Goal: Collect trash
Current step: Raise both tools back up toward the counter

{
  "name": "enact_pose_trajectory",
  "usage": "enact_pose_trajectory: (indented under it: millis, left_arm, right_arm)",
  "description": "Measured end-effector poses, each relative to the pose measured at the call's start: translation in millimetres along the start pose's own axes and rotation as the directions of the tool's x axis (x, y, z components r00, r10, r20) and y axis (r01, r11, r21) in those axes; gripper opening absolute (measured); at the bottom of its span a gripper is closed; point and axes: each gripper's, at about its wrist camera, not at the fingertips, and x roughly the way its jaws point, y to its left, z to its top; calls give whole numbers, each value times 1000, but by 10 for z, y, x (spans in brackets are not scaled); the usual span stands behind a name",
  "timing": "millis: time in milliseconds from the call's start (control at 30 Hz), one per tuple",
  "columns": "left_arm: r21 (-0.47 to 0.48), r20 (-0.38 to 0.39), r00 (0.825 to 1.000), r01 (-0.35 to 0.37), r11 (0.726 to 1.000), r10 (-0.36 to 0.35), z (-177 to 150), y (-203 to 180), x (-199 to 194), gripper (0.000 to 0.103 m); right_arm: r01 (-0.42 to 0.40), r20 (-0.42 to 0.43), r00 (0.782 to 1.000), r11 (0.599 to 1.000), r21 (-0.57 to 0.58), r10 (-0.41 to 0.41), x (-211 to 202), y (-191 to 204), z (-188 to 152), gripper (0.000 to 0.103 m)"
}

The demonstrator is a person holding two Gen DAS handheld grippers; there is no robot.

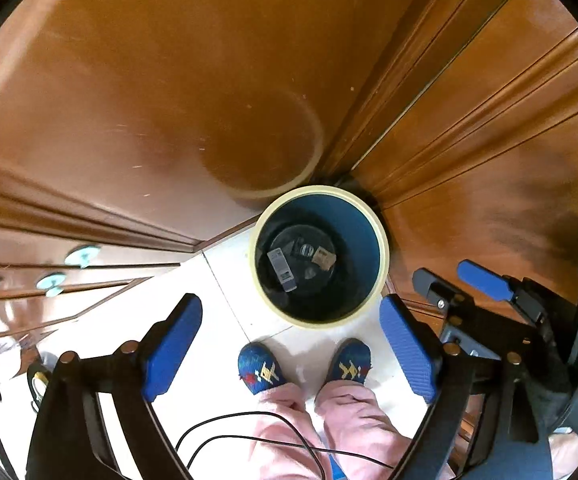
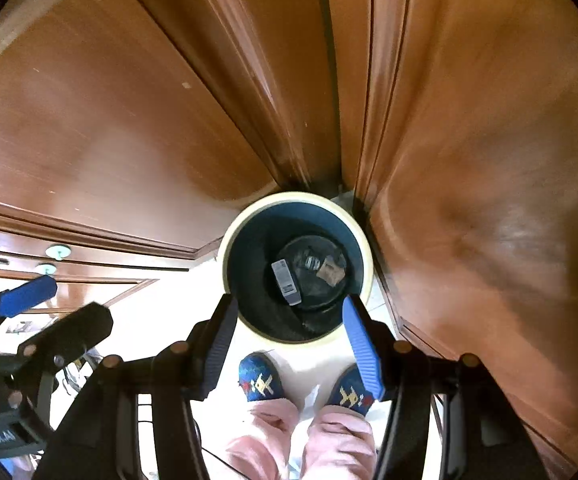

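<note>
A round bin (image 1: 373, 240) with a cream rim and dark blue inside stands on the pale floor in a corner of wooden furniture; it also shows in the right wrist view (image 2: 365, 256). In it lie a grey-white labelled packet (image 1: 281, 269) (image 2: 287, 282), a small brown piece (image 1: 323, 258) (image 2: 330, 270) and a small dark round item (image 1: 306, 249). My left gripper (image 1: 289, 320) is open and empty, above the bin's near side. My right gripper (image 2: 289, 320) is open and empty, just above the bin's near rim. The right gripper also shows in the left wrist view (image 1: 455, 280), and the left gripper in the right wrist view (image 2: 61, 304).
Wooden cabinet panels (image 1: 169, 80) and a wooden door (image 1: 489, 120) surround the bin on the far sides. Drawers with pale round knobs (image 1: 83, 255) are at left. The person's blue slippers (image 1: 261, 368) and pink trousers stand in front of the bin. A black cable (image 1: 249, 436) hangs below.
</note>
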Motion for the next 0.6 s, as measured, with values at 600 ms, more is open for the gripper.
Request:
enact_pose_trajectory:
  millis: [600]
  left_arm:
    - [-90,208,978,18,996,1,-165,41,-2161,91]
  right_arm:
    - [-45,130,989,977,-211,74,-1855,485,107,55]
